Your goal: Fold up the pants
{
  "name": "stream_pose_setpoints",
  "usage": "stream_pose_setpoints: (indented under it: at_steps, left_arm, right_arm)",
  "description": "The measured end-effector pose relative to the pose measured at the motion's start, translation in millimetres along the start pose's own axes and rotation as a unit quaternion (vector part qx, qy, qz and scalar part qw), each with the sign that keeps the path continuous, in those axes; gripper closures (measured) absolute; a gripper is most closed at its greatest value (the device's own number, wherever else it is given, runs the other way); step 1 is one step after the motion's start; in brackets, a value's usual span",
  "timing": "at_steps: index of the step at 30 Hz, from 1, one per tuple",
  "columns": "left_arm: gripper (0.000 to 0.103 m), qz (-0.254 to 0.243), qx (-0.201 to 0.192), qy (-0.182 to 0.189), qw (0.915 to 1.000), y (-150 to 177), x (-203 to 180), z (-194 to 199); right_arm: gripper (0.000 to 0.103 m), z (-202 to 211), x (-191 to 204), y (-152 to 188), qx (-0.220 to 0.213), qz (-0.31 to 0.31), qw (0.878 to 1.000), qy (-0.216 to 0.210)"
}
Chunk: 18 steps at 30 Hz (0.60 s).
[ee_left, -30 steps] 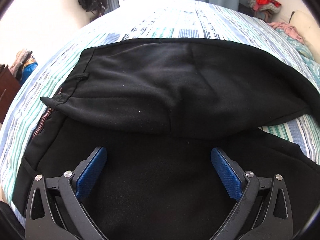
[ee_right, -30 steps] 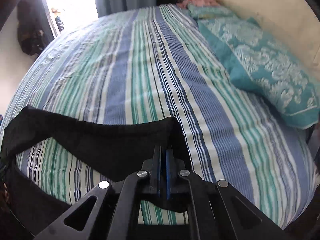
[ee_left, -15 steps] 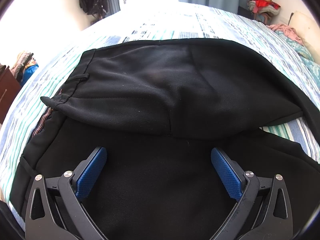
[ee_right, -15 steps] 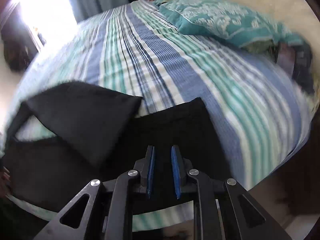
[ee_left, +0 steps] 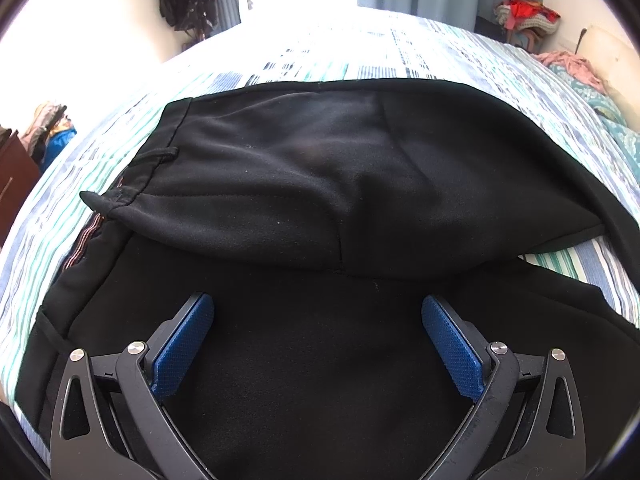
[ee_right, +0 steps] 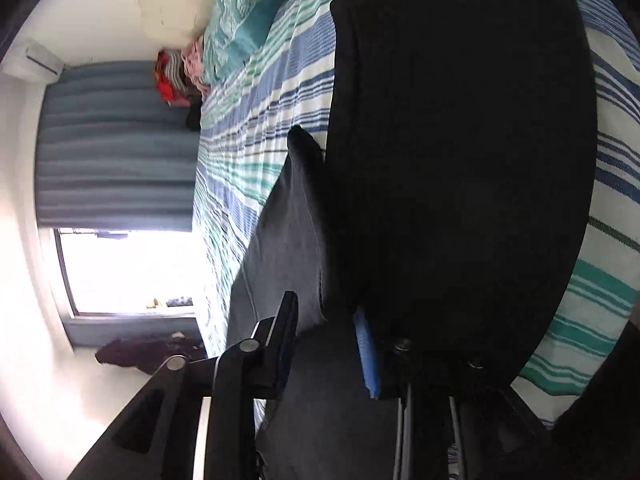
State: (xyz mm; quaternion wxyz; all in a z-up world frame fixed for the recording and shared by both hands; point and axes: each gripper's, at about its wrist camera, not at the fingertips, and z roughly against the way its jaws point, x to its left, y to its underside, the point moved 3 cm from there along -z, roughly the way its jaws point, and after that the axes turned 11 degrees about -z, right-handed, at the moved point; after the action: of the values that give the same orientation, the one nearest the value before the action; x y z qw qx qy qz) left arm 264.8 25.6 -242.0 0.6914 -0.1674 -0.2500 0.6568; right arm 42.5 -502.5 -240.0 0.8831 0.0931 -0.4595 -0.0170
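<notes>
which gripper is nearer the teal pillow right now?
Right, probably. The right gripper is at the pants edge, with the pillow further up the bed. The left gripper hovers mid-pants, the pillow only at the frame's far right edge.

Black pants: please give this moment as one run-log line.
black pants: partly folded on bed | left claw: open, above pants | right claw: open

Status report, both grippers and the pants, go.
Left gripper open, above the black pants, holding nothing. Right gripper rolled sideways, part open, fabric between its fingers. Pants partly folded on striped bed. Nothing in the way.
</notes>
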Motion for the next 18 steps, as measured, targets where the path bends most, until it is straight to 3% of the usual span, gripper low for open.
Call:
stream_pose_setpoints:
  at_steps: [4,7,8,9,10,12,14,16,18]
  left_arm:
    - [0.000,0.001,-0.003,0.001,1.0000,0.8,-0.5,0.1]
    - [0.000,0.002,-0.004,0.002,1.0000,0.6,-0.4,-0.1]
    - [0.000,0.002,-0.004,0.002,1.0000,0.4,-0.5,0.0]
    - [0.000,0.002,-0.004,0.002,1.0000,0.4,-0.5,0.0]
    - [0.000,0.002,-0.002,0.002,1.0000,0.0,-0.4,-0.1]
    - [0.000,-0.001,0.011,-0.003,0.9999,-2.6,-1.5,0.6]
    - [0.001,-0.013,0.055,-0.005,0.9984,-13.6,-5.1,2.3]
    - [0.001,-0.016,0.076,0.070,0.9945,-33.7,-12.8,8.1]
    - [0.001,0.015,0.049,0.126,0.9907,-62.3,-14.5,20.1]
  right_arm:
    - [0.059,-0.2,3.1,-2.4,-0.025,-0.030,0.999,-0.025]
    - [0.059,-5.8,8.7,-8.6,-0.027,-0.019,0.999,-0.009]
    - [0.063,-7.1,12.0,-8.8,-0.031,-0.009,0.999,-0.003]
    - [0.083,-8.8,16.4,-8.5,-0.035,0.008,0.999,0.011]
    - [0.089,-5.5,18.5,-8.4,-0.042,0.030,0.998,0.031]
    - [0.089,-1.6,30.1,-3.8,-0.050,0.072,0.995,0.055]
    - [0.090,10.1,50.5,3.3,-0.053,0.112,0.991,0.048]
    - [0.090,25.4,80.2,13.3,-0.053,0.164,0.985,0.031]
    - [0.090,41.8,111.3,23.6,-0.056,0.220,0.974,0.019]
